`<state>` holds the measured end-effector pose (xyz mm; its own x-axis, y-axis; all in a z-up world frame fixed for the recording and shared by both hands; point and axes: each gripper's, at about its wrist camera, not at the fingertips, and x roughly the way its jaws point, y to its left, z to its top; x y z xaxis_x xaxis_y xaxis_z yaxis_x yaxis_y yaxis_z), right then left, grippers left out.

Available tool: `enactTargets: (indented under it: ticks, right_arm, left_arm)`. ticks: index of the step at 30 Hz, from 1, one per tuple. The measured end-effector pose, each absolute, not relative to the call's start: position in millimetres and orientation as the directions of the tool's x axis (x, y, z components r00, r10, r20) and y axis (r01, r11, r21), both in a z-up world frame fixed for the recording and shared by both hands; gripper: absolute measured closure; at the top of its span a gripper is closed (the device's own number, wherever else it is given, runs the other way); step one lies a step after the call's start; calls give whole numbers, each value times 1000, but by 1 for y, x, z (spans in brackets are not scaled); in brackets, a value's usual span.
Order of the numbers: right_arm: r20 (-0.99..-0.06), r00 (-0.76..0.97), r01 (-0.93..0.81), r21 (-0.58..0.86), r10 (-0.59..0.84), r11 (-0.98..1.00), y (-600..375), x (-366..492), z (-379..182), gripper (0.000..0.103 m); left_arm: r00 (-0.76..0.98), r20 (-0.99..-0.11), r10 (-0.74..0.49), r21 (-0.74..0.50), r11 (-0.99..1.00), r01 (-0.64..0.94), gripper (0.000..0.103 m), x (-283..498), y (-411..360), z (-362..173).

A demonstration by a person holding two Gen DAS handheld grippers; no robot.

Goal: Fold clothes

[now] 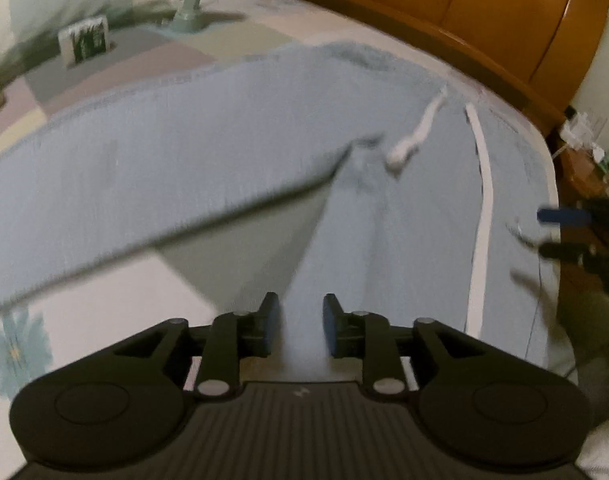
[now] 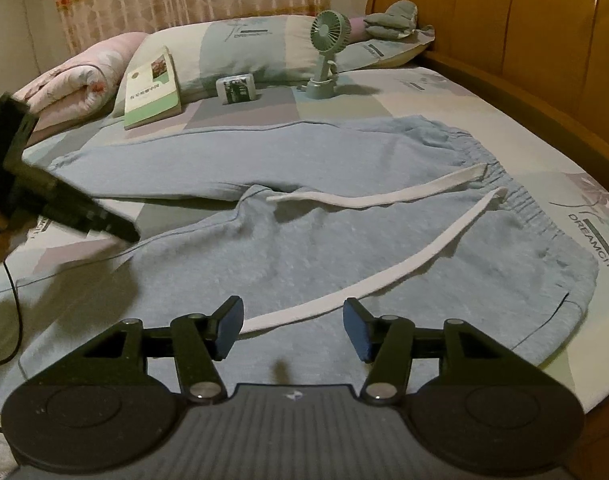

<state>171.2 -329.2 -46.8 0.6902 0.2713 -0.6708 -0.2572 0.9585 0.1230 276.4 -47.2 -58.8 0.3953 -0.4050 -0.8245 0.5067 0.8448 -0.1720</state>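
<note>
Light blue sweatpants (image 1: 184,152) (image 2: 304,248) lie spread on the bed, waistband toward the wooden board, two white drawstrings (image 2: 384,280) trailing across the near leg. My left gripper (image 1: 300,320) is at the inner edge of the near leg, just below the crotch. A ridge of blue fabric stands between its jaws, which are slightly apart and do not seem to squeeze it. The right wrist view shows that left gripper (image 2: 116,230) blurred at the left. My right gripper (image 2: 292,324) hovers open over the near hip, one drawstring running beneath it, nothing held. It shows at the right edge (image 1: 560,234).
A small green fan (image 2: 328,52), a green book (image 2: 152,88) and a small box (image 2: 236,88) stand near the pillows. A rolled pink quilt (image 2: 76,76) lies at the far left. The wooden board (image 2: 524,40) lines the right side. A black cable (image 2: 12,320) hangs at the left.
</note>
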Motion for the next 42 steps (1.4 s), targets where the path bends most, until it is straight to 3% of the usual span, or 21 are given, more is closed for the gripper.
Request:
enactTargets:
  ticks: [2, 5, 8, 10, 12, 14, 19, 23, 29, 32, 37, 42]
  right_arm:
    - [-667, 690, -261, 130, 280, 956, -327, 170, -45, 42]
    - [-661, 693, -268, 133, 287, 954, -323, 166, -42, 42]
    - [-659, 697, -271, 125, 284, 954, -321, 162, -40, 41]
    - [-658, 697, -269, 128, 285, 955, -321, 160, -39, 41]
    - [-662, 693, -272, 125, 284, 954, -320, 160, -38, 40]
    - [-676, 684, -279, 106, 275, 954, -318, 159, -39, 36]
    - [-739, 637, -301, 24, 220, 953, -315, 167, -53, 33]
    - [-791, 586, -306, -18, 174, 952, -321, 178, -76, 31]
    - [-830, 533, -354, -40, 166, 935, -336, 154, -89, 15]
    - [-823, 554, -350, -88, 130, 933, -345, 155, -78, 15]
    - [-754, 656, -241, -149, 48, 959, -380, 199, -56, 13]
    - [-796, 605, -114, -93, -5, 989, -425, 241, -86, 13]
  left_arm:
    - [423, -844, -330, -96, 869, 485, 73, 269, -46, -68]
    - [459, -850, -259, -19, 885, 464, 61, 261, -43, -71]
    - [550, -823, -143, 169, 862, 477, 53, 250, -42, -72]
    - [548, -826, -132, 152, 884, 443, 53, 252, -34, -68]
    - [562, -820, -108, 165, 896, 413, 62, 251, -30, -62]
    - [576, -808, -126, 163, 891, 424, 62, 245, -31, -52]
    - [508, -803, -312, -24, 868, 496, 58, 222, -30, -38]
    - [435, -832, -345, -138, 887, 440, 57, 207, -20, -61]
    - [458, -855, -242, -66, 928, 366, 53, 185, 2, -72]
    - [464, -858, -221, -40, 929, 369, 54, 187, -4, -61]
    - [483, -826, -291, -72, 904, 422, 49, 190, -23, -48]
    - [428, -868, -251, -86, 926, 368, 47, 182, -20, -66]
